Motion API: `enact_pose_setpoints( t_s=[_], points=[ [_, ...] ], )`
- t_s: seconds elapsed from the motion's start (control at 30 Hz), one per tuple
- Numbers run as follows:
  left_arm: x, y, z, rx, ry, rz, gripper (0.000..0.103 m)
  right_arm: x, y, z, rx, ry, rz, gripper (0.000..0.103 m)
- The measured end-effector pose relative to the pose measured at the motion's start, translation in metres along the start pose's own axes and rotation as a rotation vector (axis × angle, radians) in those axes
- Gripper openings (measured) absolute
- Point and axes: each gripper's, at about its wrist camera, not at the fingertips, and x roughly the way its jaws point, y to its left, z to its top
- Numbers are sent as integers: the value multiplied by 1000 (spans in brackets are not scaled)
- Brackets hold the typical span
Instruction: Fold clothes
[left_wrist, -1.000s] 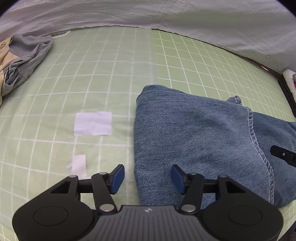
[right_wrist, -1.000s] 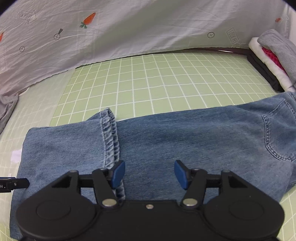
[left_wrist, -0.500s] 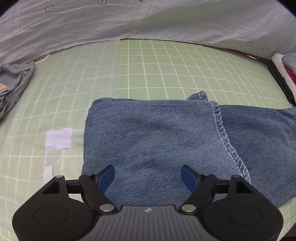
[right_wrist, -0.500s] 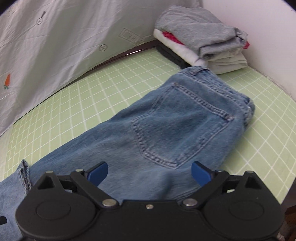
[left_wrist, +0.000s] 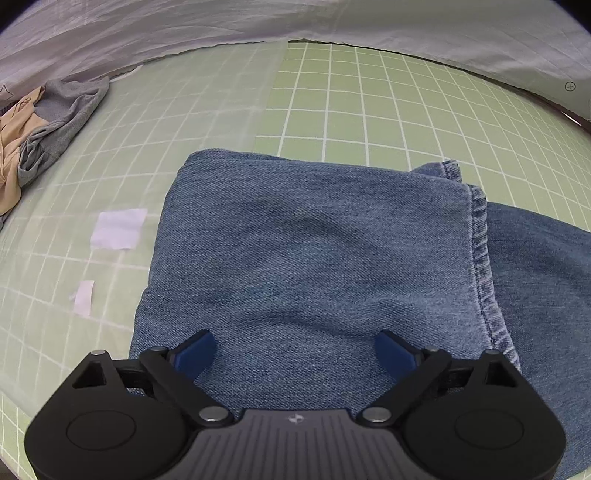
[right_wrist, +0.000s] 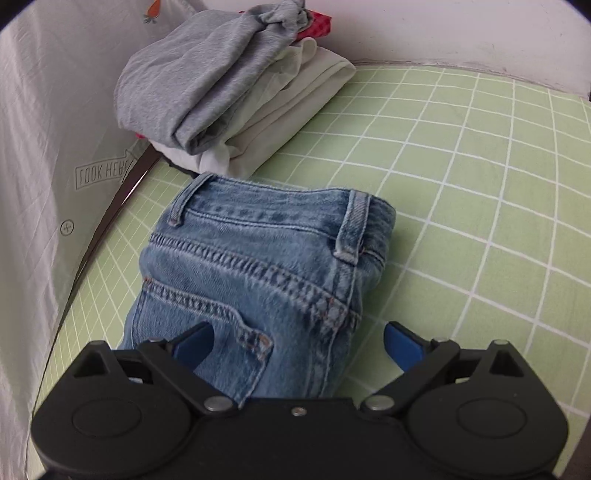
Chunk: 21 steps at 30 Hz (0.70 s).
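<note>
Blue jeans (left_wrist: 314, 258), leg end folded over, flat on green grid mat (left_wrist: 369, 103); left gripper (left_wrist: 295, 350) opening, nothing gripped; right gripper (right_wrist: 299, 343) spread wide over waistband, holding nothing.

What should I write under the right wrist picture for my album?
The open right gripper hovers above the waistband end of the blue jeans on the green grid mat, near a pile of folded clothes.

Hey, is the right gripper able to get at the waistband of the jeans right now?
Probably yes. The right gripper is open over the back pocket, and the waistband lies just ahead with nothing on top; the stack of folded clothes sits beyond it.
</note>
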Motion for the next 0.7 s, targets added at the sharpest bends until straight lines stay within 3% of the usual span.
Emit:
enact_pose_setpoints(
  t_s=[0.1, 0.27, 0.33, 0.47, 0.7],
  points=[
    [3, 1, 3, -28, 24, 18, 103, 9, 5, 6, 15, -20, 30, 89],
    [3, 0, 1, -37, 21, 28, 103, 3, 16, 7, -30, -75, 16, 43],
    [3, 1, 0, -43, 19, 23, 103, -4, 21, 7, -69, -100, 26, 32],
    [2, 2, 2, -37, 22, 19, 103, -26, 42, 4, -198, -162, 47, 26],
    [-28, 5, 3, 26, -82, -15, 103, -78, 98, -20, -475, -289, 118, 26]
  ],
)
